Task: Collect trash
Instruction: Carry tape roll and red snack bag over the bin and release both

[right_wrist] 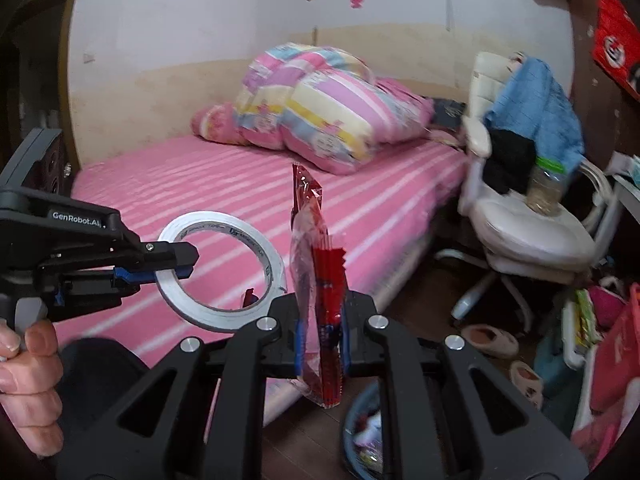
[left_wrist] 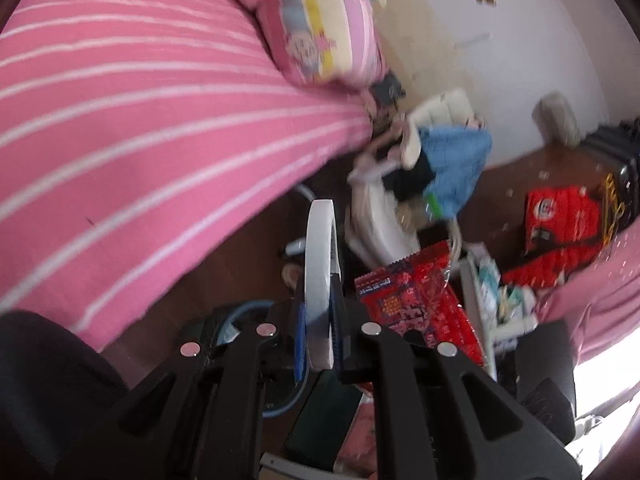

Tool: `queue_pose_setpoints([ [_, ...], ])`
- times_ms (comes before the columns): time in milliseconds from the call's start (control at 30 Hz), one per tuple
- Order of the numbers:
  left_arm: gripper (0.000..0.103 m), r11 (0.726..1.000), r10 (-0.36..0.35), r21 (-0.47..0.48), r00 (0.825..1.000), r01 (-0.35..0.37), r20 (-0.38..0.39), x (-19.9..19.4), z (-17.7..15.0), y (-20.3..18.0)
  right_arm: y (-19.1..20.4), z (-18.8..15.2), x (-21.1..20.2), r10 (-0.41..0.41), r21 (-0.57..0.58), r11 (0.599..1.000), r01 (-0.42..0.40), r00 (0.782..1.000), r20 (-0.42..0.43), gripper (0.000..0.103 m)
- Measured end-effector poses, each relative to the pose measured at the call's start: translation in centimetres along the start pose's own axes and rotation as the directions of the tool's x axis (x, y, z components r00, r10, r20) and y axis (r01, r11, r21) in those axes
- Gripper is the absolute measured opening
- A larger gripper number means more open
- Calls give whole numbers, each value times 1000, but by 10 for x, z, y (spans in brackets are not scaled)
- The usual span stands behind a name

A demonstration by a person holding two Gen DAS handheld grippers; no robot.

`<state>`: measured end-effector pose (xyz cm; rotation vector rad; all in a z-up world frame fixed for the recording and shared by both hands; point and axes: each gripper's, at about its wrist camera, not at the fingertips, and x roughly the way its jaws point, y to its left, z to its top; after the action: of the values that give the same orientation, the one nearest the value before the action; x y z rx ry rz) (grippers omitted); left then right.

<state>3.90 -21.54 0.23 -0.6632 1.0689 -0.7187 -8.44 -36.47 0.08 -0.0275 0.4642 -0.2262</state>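
In the right wrist view, a person's hand (right_wrist: 28, 380) at the far left edge grips the handle of the left hand-held gripper (right_wrist: 188, 259), a black tool with blue pads. Its jaws are nearly closed, pinching the rim of a white ring-shaped roll of adhesive tape (right_wrist: 224, 268), which hangs in the air above a bed with a pink sheet striped in white (right_wrist: 168, 184). Just right of the tape, at the centre, the right hand-held gripper (right_wrist: 322, 344) is clamped tight on a flat red plastic snack wrapper (right_wrist: 320, 280), held upright on its edge. On the bed behind lies a bundled quilt in pink, yellow and white patches (right_wrist: 320, 116). Low on the dark wooden floor, partly hidden behind the gripper, sits a round blue bin (right_wrist: 364, 432) with scraps inside. Further right stands a white padded swivel chair (right_wrist: 524, 232) draped with a blue cloth (right_wrist: 536, 100). A pair of pale slippers (right_wrist: 490, 340) lies on the floor beneath it.

In the left wrist view, the tape roll (left_wrist: 318, 280) stands edge-on between the closed jaws, and the red wrapper (left_wrist: 420, 300) sits just to its right.
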Motion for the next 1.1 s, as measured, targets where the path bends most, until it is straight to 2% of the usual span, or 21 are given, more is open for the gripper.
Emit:
queue_pose_setpoints([
  [200,10,999,27,37,991,-22,-132,61,-26,-10,-52,-34,3,-60,59,996,64,995,-77,13],
  [333,10,996,63,75,975,-48,-212,103,-43,-15,-75,-55,11,-85,75,993,95,988,-126,13],
  [567,10,991,112,110,932,-78,-345,172,-72,-12,-110,-93,32,-120,109,983,148,967,-224,13],
  [833,10,961,188,269,865,-65,-465,248,-101,-18,-147,-132,63,-152,157,964,215,929,-338,13],
  [900,12,946,217,316,858,-67,-466,260,-104,-20,-153,-138,70,-155,166,960,226,921,-358,13],
  [1000,15,942,225,329,845,-62,-486,273,-107,-15,-161,-146,81,-155,173,956,237,909,-387,14],
  [1033,22,938,235,339,842,-66,-486,277,-108,-13,-164,-148,86,-151,177,955,238,904,-400,16],
  [1067,39,933,245,352,841,-71,-482,280,-108,-13,-166,-151,90,-151,179,954,242,898,-413,18],
  [1100,51,931,251,359,843,-74,-476,282,-108,-13,-167,-152,91,-155,178,952,248,895,-419,22],
])
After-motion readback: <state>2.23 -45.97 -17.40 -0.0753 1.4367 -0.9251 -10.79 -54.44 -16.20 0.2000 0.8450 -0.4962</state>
